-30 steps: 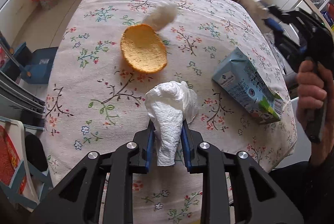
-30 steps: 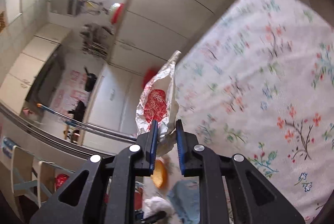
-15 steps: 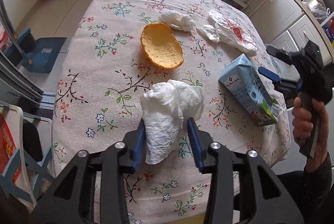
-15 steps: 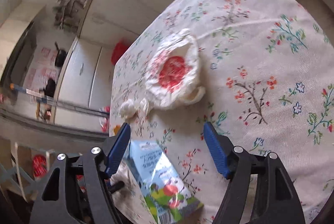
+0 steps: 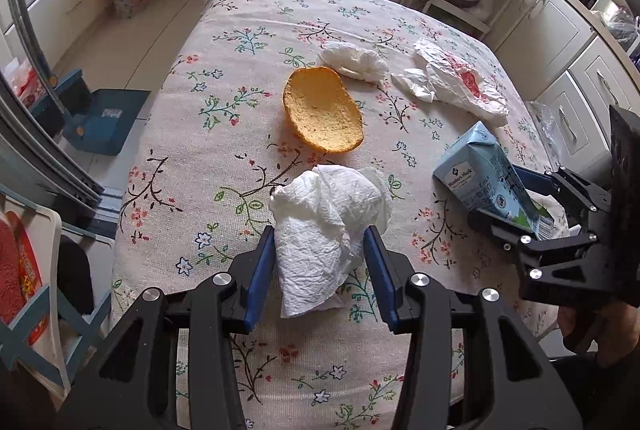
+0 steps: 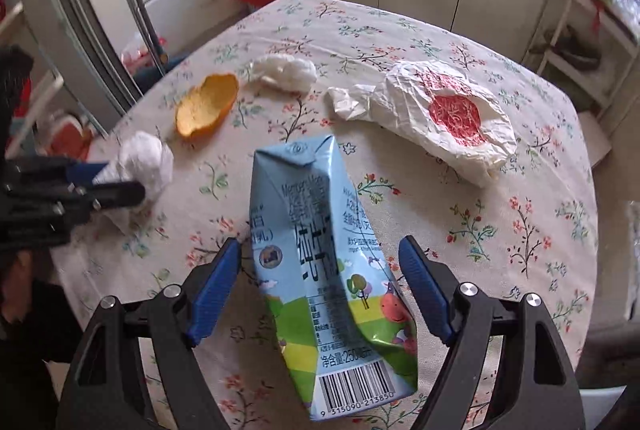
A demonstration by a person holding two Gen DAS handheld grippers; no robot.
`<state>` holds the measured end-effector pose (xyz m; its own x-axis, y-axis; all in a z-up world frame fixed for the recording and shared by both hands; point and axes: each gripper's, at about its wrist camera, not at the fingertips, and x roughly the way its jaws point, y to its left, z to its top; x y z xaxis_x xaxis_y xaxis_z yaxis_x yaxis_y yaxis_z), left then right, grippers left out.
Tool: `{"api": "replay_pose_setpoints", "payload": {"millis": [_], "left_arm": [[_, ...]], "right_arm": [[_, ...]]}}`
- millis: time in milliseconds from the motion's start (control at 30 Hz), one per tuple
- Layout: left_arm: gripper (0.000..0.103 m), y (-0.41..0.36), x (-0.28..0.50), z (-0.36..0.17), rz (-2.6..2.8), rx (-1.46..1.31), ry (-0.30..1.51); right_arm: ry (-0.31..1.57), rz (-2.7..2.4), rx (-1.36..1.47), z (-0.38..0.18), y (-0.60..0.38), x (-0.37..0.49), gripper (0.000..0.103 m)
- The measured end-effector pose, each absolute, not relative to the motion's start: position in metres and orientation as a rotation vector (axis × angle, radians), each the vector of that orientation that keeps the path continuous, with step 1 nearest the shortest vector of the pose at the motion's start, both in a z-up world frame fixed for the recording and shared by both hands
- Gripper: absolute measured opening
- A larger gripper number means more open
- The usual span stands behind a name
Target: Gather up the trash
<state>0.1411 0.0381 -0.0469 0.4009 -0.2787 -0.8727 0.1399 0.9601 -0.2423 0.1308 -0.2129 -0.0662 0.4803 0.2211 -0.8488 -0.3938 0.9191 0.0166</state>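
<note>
A: Status? Where's the trash?

B: All on the floral-cloth bench. Left gripper has its fingers spread around the crumpled paper towel, not clamping. Right gripper is likewise open, straddling the lying milk carton; neither blue pad looks in contact.

A: Handling?

B: Towel is soft and light, will squash to nothing, so grab the thick middle of the wad. Carton looks partly crushed, probably empty and light. The coated faces could be slick; close across the flat sides at mid-body, not the folded top.

A: Other pieces?

B: Orange peel mid-bench, curved and fairly stiff. Second small tissue wad just behind it. White wrapper with red print further right; thin and floppy, pinch a bunched end.

A: Clearance?

B: Carton lies near the right-hand bench edge, barcode end nearest the gripper. Centre is open; items sit apart. Grippers are well apart, no clash on lifting.
</note>
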Motion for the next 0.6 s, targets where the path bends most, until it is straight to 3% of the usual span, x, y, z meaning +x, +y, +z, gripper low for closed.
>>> {"api": "replay_pose_setpoints", "payload": {"millis": [33, 133, 233, 600], "left_arm": [[0.042, 0.037, 0.142, -0.047, -0.268, -0.134, 1.133], [0.024, 0.032, 0.142, -0.049, -0.288, -0.106, 1.148], [0.016, 0.030, 0.141, -0.045, -0.299, -0.099, 1.130], [0.014, 0.026, 0.141, -0.047, -0.317, -0.087, 1.150]], "right_arm": [[1.003, 0.377, -0.201, -0.069, -0.210, 0.130, 0.066], [1.004, 0.393, -0.169, -0.067, -0.217, 0.130, 0.061], [0.988, 0.400, -0.123, -0.060, -0.221, 0.133, 0.053], [1.007, 0.374, -0.141, -0.060, -0.225, 0.132, 0.053]]}}
